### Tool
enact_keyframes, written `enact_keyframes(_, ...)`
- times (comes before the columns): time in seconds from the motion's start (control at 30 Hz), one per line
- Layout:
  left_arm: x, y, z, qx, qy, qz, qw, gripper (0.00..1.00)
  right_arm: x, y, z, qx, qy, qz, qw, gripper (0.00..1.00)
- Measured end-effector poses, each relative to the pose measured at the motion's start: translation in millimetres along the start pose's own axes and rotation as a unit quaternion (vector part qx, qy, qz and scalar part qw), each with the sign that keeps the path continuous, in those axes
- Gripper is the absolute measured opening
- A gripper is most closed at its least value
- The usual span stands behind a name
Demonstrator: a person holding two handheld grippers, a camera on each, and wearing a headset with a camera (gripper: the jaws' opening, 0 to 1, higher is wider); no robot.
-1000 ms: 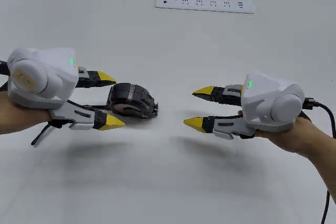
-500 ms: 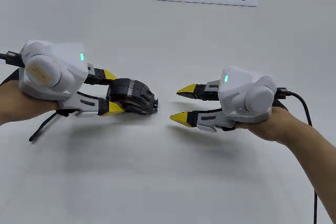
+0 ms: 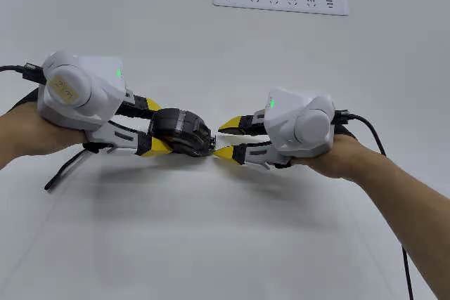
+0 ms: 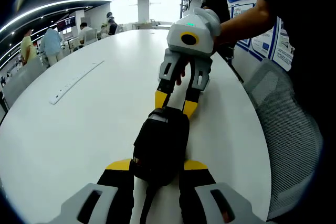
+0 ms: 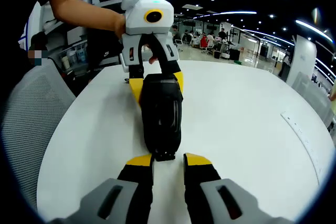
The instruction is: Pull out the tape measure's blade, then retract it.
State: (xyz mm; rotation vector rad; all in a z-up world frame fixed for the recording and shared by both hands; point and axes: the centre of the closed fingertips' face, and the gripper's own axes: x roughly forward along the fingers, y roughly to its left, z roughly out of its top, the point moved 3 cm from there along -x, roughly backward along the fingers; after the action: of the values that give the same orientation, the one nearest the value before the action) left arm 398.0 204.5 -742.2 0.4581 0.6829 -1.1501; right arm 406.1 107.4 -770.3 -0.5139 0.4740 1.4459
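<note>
Left tongs [image 3: 156, 126] pinch the tape [image 3: 181, 131] on the counter [image 3: 211, 230], likely to anchor it; right tongs [image 3: 223, 140] face its mouth. Left gripper view: tape clamped between yellow tips. Right gripper view: tongs spread either side of the hook [image 5: 164, 156], apparently poised to grab it.

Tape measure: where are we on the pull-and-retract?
Done: the left gripper is clamped on the tape measure body. In hand: the right gripper, jaws open, sits at the hook end, not closed on it. Left: pinch the hook, pull the blade out, retract it; no blade is out yet.
</note>
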Motion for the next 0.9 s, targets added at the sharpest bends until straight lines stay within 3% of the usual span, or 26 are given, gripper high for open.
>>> enact_keyframes(0.13,0.3,0.1,-0.2,-0.009,-0.001,0.0,1.0,0.3,7.0,2.0,-3.2,-0.006,0.01,0.008,0.9999,0.18)
enact_keyframes(0.17,0.2,0.3,-0.5,-0.01,-0.001,0.001,1.0,0.3,5.2,3.7,-3.1,-0.004,0.012,0.019,0.9997,0.16)
enact_keyframes(0.43,-1.2,1.4,-2.3,-0.011,0.0,-0.002,0.9999,0.28,4.4,-0.8,-1.7,-0.014,0.009,0.028,0.9995,0.14)
enact_keyframes(0.9,-2.2,2.9,-3.5,-0.026,-0.007,-0.003,0.9996,0.28,2.9,-8.0,2.5,-0.046,0.019,0.029,0.9983,0.12)
